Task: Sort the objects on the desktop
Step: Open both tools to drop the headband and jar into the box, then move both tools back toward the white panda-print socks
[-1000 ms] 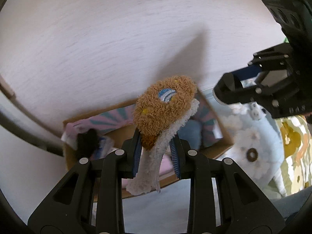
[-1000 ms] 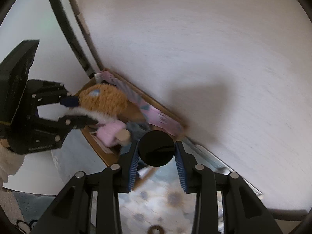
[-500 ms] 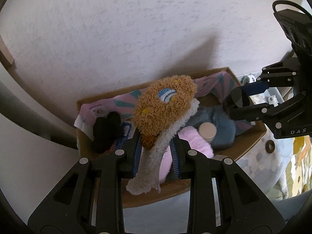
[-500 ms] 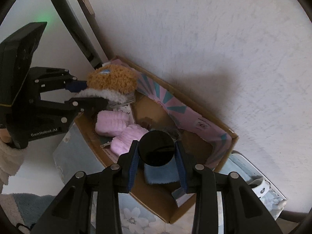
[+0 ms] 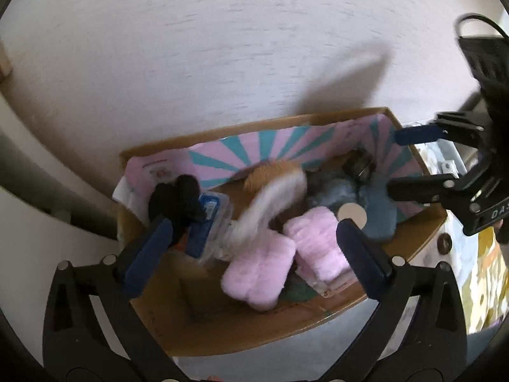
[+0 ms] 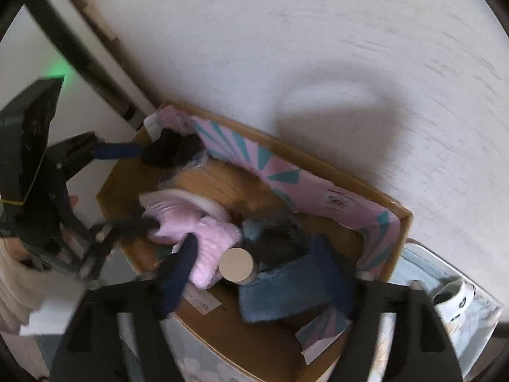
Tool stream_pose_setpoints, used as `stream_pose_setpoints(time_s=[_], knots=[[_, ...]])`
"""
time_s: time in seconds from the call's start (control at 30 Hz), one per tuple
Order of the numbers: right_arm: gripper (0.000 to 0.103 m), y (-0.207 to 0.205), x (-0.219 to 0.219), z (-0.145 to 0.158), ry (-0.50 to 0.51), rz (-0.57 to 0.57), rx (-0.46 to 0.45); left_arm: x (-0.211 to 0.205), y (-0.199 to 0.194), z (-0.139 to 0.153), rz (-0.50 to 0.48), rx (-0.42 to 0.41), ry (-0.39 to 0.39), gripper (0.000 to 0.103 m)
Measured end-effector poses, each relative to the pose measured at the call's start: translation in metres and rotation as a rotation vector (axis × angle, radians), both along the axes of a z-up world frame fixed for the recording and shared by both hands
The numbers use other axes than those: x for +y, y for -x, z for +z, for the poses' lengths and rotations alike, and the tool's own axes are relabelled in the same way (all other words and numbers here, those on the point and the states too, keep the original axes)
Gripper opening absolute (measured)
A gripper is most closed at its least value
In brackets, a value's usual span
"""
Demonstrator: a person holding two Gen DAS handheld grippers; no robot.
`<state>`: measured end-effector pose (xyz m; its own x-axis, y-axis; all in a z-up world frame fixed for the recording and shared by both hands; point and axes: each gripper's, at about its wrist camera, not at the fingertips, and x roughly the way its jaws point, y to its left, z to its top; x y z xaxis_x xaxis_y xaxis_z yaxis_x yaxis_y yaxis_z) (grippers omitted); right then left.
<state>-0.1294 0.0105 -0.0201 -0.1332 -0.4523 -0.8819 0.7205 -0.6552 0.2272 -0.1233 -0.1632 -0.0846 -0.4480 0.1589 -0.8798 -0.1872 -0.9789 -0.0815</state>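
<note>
both grippers hang over the cardboard box (image 5: 410, 248), pointing steeply down into it. the box stands against a pale wall (image 5: 222, 47) and has a pink and teal sunburst liner (image 5: 286, 146) along its far side.

left gripper (image 5: 254, 245): i see the jaws spread wide, having just been opening. nothing is pressed between the pads. the brown and white plush toy (image 5: 270, 191) is blurred, clear of both fingers, lying across the middle of the box between the black plush item (image 5: 175, 197) and the blue plush piece (image 5: 378, 219).

right gripper (image 6: 264, 273): jaws apart, also just been opening. its left finger (image 6: 178, 270) shows clearly, the right one is only a dark smear. the black round object (image 6: 273, 238) sits blurred in the box beyond the fingers, on the blue plush; i cannot tell whether a pad touches it, though it does not look clamped.

other contents: two pink fluffy items (image 5: 257, 270) side by side near the front wall, a small jar with a pale round lid (image 5: 351, 213) just beside them, and a clear blue-labelled packet (image 5: 210, 222) under the black plush.

a floral cloth (image 6: 197, 363) lies beneath the box. a white sleeve (image 6: 12, 289) shows behind the left gripper in the right wrist view.
</note>
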Motion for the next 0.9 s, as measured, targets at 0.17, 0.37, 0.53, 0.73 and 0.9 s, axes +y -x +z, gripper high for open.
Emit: stream_pose_setpoints(time_s=[0.17, 0.37, 0.53, 0.73, 0.9], knots=[[0.079, -0.018, 0.017, 0.013, -0.008, -0.053, 0.095, 0.007, -0.01, 0.006, 0.039, 0.051, 0.039, 0.103], [0.079, -0.041, 0.029, 0.021, 0.009, -0.058, 0.166, 0.02, -0.011, 0.012, 0.041, 0.068, -0.001, 0.103], [0.079, -0.043, 0.045, 0.028, 0.06, -0.087, 0.146, 0.024, -0.013, 0.023, 0.044, 0.061, -0.036, 0.103], [0.079, -0.053, 0.08, 0.025, 0.071, -0.145, 0.123, 0.05, -0.013, 0.027, 0.021, 0.049, -0.062, 0.103], [0.079, -0.052, 0.123, 0.029, 0.071, -0.188, 0.091, 0.084, -0.009, 0.042, -0.01, 0.062, -0.061, 0.103]])
